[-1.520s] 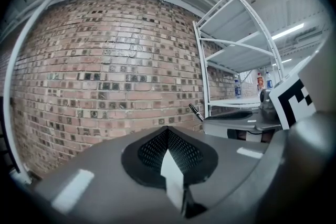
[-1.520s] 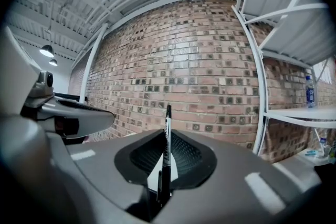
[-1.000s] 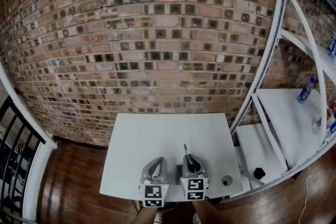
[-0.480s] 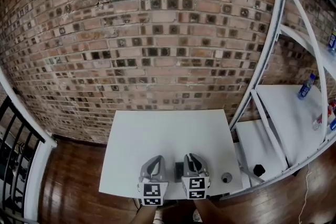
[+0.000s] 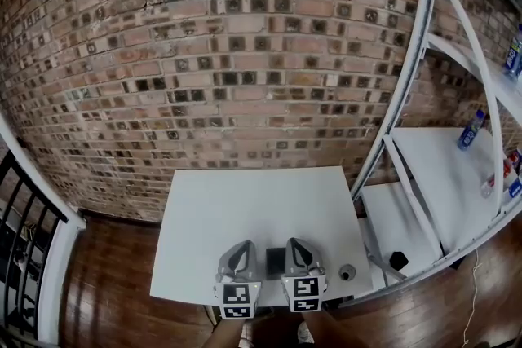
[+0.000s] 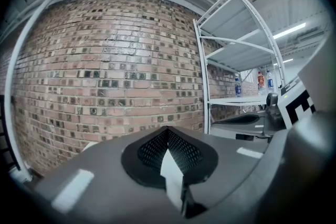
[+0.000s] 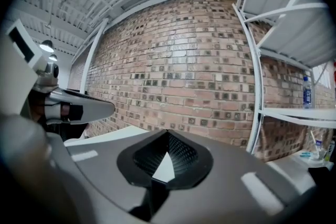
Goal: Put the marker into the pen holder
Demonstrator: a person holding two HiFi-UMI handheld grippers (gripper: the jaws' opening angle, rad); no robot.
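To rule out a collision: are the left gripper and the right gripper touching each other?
Apart. The head view shows the left gripper and the right gripper side by side, with the pen holder in the gap between them.

White rectangular table (image 5: 253, 204) sits against the red brick wall (image 5: 245, 53) behind it. At the table's near edge, the left gripper (image 5: 242, 247) and right gripper (image 5: 294, 244) are side by side, with the dark box-shaped pen holder (image 5: 276, 261) between them. A small round grey object (image 5: 347, 271) lies on the table just right of the right gripper. White metal shelving rack (image 5: 405, 102) stands right of the table — plastic bottle (image 5: 467, 130) on its shelf. Black metal railing (image 5: 20, 212) is far left, well apart.
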